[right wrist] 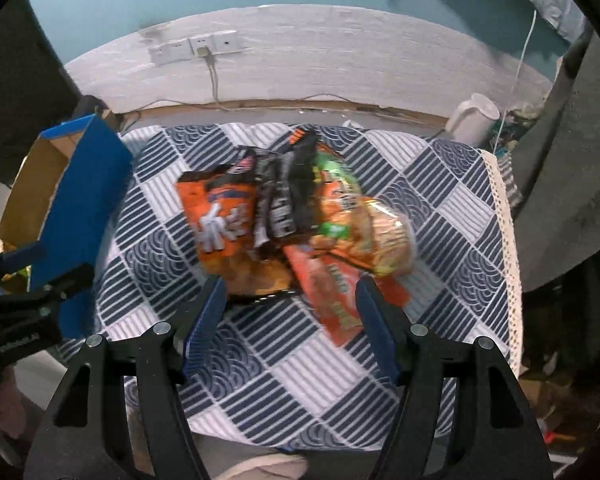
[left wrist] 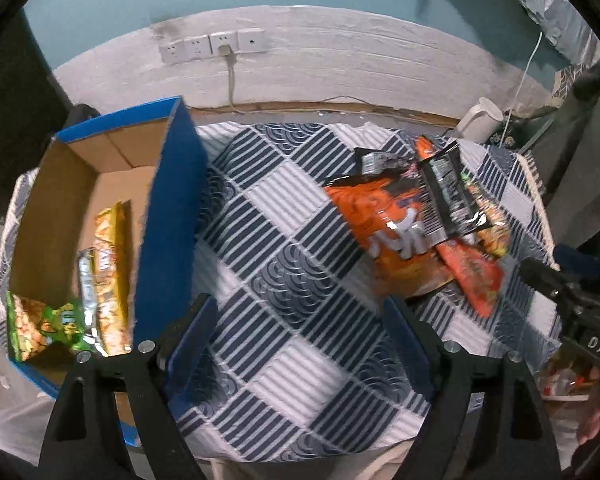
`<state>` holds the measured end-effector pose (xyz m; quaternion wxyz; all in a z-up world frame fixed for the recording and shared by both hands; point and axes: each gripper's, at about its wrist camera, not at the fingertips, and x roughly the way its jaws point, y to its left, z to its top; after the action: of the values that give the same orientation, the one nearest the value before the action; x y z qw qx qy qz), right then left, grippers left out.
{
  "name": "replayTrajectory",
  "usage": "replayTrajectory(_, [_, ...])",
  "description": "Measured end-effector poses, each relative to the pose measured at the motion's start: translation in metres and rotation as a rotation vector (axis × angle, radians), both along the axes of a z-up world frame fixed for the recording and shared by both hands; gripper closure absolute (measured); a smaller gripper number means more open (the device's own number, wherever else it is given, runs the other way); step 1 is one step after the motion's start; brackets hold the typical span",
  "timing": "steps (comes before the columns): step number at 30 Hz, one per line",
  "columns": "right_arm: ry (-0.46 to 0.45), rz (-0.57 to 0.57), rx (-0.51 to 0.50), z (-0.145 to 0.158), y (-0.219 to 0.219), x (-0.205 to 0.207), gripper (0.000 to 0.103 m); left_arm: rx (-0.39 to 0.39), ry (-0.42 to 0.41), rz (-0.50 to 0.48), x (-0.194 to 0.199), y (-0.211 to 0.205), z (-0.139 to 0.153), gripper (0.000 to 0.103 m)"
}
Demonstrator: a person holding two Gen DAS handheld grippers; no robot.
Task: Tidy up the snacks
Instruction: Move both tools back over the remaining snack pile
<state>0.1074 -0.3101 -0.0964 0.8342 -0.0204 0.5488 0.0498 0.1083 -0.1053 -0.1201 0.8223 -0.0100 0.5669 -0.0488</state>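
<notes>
A pile of snack bags lies on the checked tablecloth: an orange bag (right wrist: 216, 224) (left wrist: 384, 216), a black bag (right wrist: 284, 204) (left wrist: 444, 196), an orange-green bag (right wrist: 360, 232) and a flat red-orange packet (right wrist: 332, 296) (left wrist: 476, 276). My right gripper (right wrist: 290, 292) is open and empty, its fingertips at the near edge of the pile. My left gripper (left wrist: 300, 316) is open and empty above the cloth, between the pile and a blue cardboard box (left wrist: 172, 200) (right wrist: 80, 184). The box holds a green bag (left wrist: 40, 328) and a yellow bag (left wrist: 108, 272).
The table with the blue-and-white cloth (left wrist: 284, 264) (right wrist: 260, 360) stands against a white wall with sockets (left wrist: 212, 46). A white kettle (left wrist: 478, 120) (right wrist: 474, 118) stands at the back right. The box takes up the table's left end.
</notes>
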Motion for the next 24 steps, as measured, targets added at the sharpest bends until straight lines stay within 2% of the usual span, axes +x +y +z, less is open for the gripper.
replayTrajectory(6, [0.026,0.007,-0.042,-0.009,-0.032,0.021,0.035,0.002,0.033,-0.006,0.021,-0.027,-0.006,0.017])
replayTrajectory(12, [0.071,-0.013,-0.028,-0.031,-0.065,0.047,0.035,-0.015,0.065,0.012,0.039,-0.045,-0.021,0.017])
replayTrajectory(18, [0.093,-0.075,0.037,-0.051,-0.095,0.066,0.035,-0.039,0.098,0.041,0.058,-0.059,-0.038,0.017])
replayTrajectory(24, [0.124,-0.093,0.083,-0.069,-0.106,0.075,0.035,-0.07,0.121,0.049,0.066,-0.07,-0.053,0.017])
